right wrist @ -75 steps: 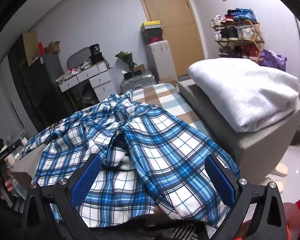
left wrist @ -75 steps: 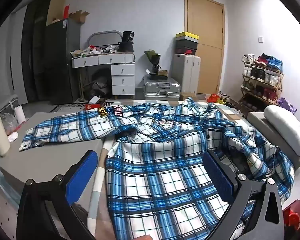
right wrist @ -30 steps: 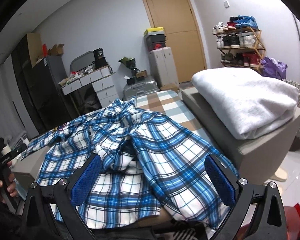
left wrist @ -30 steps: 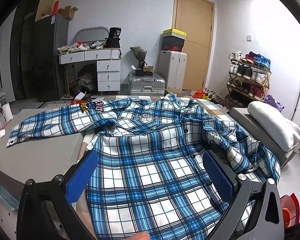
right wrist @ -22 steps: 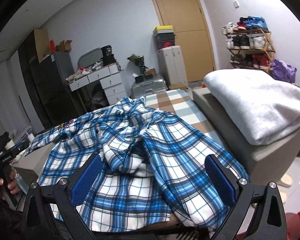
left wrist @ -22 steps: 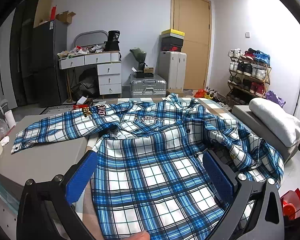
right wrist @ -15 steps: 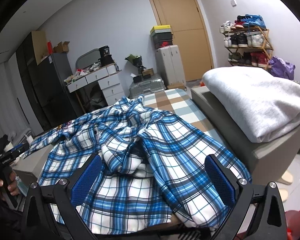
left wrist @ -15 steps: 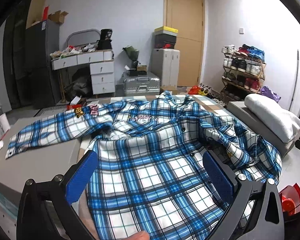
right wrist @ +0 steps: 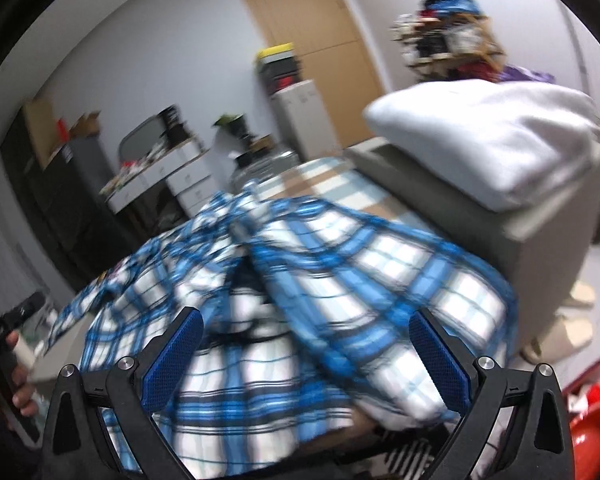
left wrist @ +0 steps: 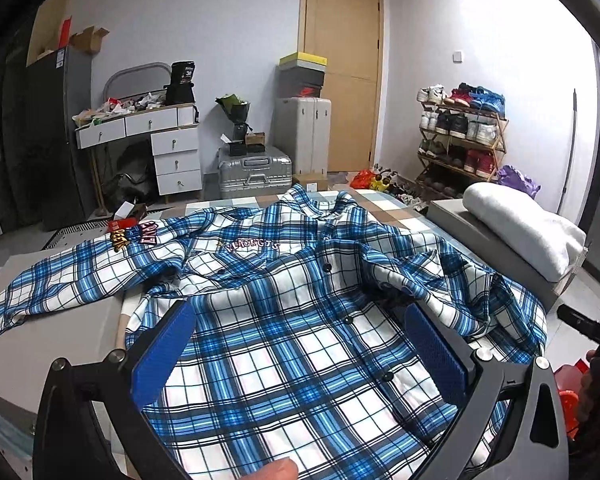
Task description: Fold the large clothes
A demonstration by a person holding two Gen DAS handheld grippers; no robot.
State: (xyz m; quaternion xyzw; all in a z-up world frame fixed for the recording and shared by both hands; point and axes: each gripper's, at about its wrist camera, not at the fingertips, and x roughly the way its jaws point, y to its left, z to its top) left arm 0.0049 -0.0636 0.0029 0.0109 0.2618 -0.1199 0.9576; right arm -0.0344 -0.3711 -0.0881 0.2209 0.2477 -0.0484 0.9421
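Both tools, left tool [left wrist: 300, 354] and right tool [right wrist: 306, 354], spread, empty; the plaid shirt [left wrist: 284, 320] looks bunched rightward, so flatten that sleeve first.

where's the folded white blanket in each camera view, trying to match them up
Left wrist view: the white blanket is at the right edge, mid-height, on a grey bench, beyond the plaid shirt.
Right wrist view: the white blanket fills the upper right, large and close, on the same grey bench; the picture is blurred.
Shared landmark: the wooden door, up and to the left of the blanket in both views.
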